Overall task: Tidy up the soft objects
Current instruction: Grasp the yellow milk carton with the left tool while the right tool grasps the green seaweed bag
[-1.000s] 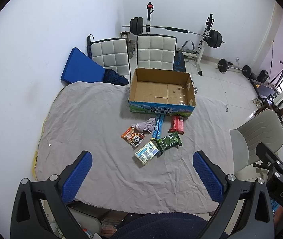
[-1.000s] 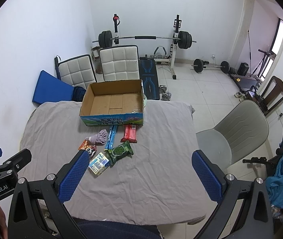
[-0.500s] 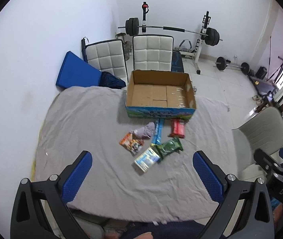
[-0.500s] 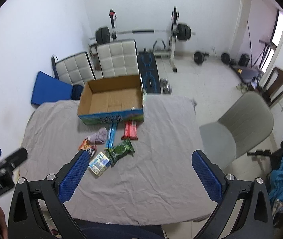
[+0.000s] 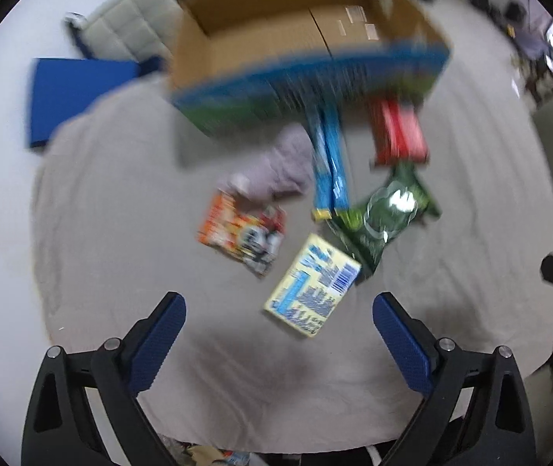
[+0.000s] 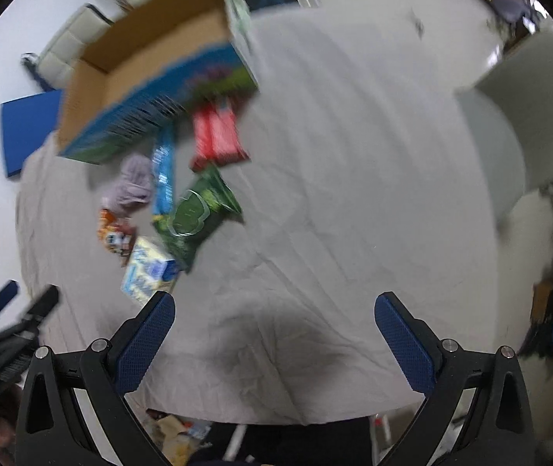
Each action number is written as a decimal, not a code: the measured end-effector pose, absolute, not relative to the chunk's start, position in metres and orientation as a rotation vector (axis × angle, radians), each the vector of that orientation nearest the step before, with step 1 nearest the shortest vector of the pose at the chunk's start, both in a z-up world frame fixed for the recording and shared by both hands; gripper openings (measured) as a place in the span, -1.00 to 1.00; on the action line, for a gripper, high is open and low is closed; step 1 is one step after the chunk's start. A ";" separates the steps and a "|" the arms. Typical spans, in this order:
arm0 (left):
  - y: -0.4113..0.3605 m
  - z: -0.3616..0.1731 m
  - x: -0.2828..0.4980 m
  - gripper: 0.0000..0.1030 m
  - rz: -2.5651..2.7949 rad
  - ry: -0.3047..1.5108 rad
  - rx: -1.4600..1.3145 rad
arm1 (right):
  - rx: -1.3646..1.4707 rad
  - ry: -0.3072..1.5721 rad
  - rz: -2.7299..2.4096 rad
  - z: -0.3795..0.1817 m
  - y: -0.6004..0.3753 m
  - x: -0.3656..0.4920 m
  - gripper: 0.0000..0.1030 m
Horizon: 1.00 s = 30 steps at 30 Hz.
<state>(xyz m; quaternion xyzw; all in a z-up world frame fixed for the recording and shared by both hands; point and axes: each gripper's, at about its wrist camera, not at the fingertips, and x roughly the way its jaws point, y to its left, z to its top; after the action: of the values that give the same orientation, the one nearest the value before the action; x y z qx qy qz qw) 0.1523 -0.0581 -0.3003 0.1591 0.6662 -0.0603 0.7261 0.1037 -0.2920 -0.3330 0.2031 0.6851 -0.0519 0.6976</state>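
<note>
Both views are motion-blurred. An open cardboard box [image 5: 307, 35] [image 6: 159, 62] stands at the far side of a grey-sheeted table [image 5: 121, 233] [image 6: 354, 194]. In front of it lie a mauve cloth [image 5: 280, 163] [image 6: 134, 180], a blue packet [image 5: 328, 163] [image 6: 163, 171], a red packet [image 5: 396, 132] [image 6: 216, 136], a green pouch [image 5: 389, 213] [image 6: 194, 213], an orange packet [image 5: 243, 233] [image 6: 113, 233] and a pale yellow-blue pack [image 5: 311, 287] [image 6: 148, 268]. My left gripper [image 5: 278, 345] is open and empty, just short of the yellow-blue pack. My right gripper [image 6: 274, 345] is open and empty over bare sheet.
A blue mat [image 5: 74, 93] [image 6: 27, 128] leans at the far left. Padded white chairs [image 5: 132, 27] stand behind the box. A grey chair [image 6: 517, 116] stands at the table's right edge. The left gripper's body [image 6: 4, 330] shows at the lower left of the right wrist view.
Both grippers have dropped fast towards the table and forward; the items and box now loom much larger. Both stay open and empty.
</note>
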 end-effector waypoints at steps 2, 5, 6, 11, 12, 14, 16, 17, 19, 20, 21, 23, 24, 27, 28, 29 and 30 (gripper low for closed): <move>-0.066 -0.341 0.158 0.91 -0.168 1.540 0.391 | 0.451 1.555 -0.130 -0.359 -0.289 0.111 1.00; -0.071 -0.389 0.163 0.91 -0.197 1.617 0.453 | 0.463 1.600 -0.137 -0.394 -0.287 0.119 1.00; -0.070 -0.403 0.164 0.91 -0.203 1.637 0.467 | 0.470 1.615 -0.140 -0.403 -0.285 0.122 1.00; -0.059 -0.431 0.164 0.37 -0.255 1.691 0.398 | 0.519 1.647 -0.141 -0.429 -0.277 0.132 1.00; -0.056 -0.433 0.167 0.37 -0.242 1.689 0.363 | 0.536 1.651 -0.138 -0.431 -0.274 0.135 1.00; -0.040 -0.431 0.168 0.28 -0.189 1.696 0.260 | 0.577 1.659 -0.127 -0.435 -0.268 0.141 1.00; -0.020 -0.431 0.168 0.26 -0.109 1.701 0.147 | 0.636 1.662 -0.118 -0.440 -0.259 0.151 1.00; -0.008 -0.431 0.167 0.24 -0.055 1.701 0.098 | 0.658 1.662 -0.122 -0.442 -0.254 0.156 1.00; 0.013 -0.435 0.164 0.22 0.018 1.702 -0.007 | 0.720 1.661 -0.134 -0.449 -0.242 0.170 1.00; 0.023 -0.439 0.161 0.22 0.040 1.706 -0.061 | 0.746 1.659 -0.145 -0.453 -0.237 0.176 1.00; 0.031 -0.443 0.159 0.22 0.055 1.713 -0.102 | 0.783 1.657 -0.159 -0.459 -0.228 0.185 1.00; 0.043 -0.455 0.155 0.22 0.066 1.733 -0.175 | 0.805 1.662 -0.202 -0.468 -0.217 0.196 0.98; 0.048 -0.459 0.153 0.22 0.069 1.735 -0.198 | 0.804 1.674 -0.227 -0.474 -0.211 0.200 0.97; 0.053 -0.478 0.148 0.22 0.054 1.741 -0.205 | 0.788 1.732 -0.261 -0.493 -0.192 0.208 0.60; 0.051 -0.489 0.147 0.22 0.047 1.743 -0.203 | 0.760 1.751 -0.263 -0.497 -0.188 0.208 0.47; 0.052 -0.494 0.146 0.22 0.039 1.751 -0.203 | 0.740 1.765 -0.252 -0.499 -0.184 0.206 0.27; 0.055 -0.498 0.145 0.22 0.033 1.753 -0.209 | 0.696 1.788 -0.224 -0.501 -0.179 0.203 0.21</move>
<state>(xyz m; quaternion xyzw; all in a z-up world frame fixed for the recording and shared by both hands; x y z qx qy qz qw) 0.1446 0.0550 -0.4981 -0.0917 0.7669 0.0145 0.6350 0.2026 -0.1791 -0.5014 0.2963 0.7613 -0.0955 0.5687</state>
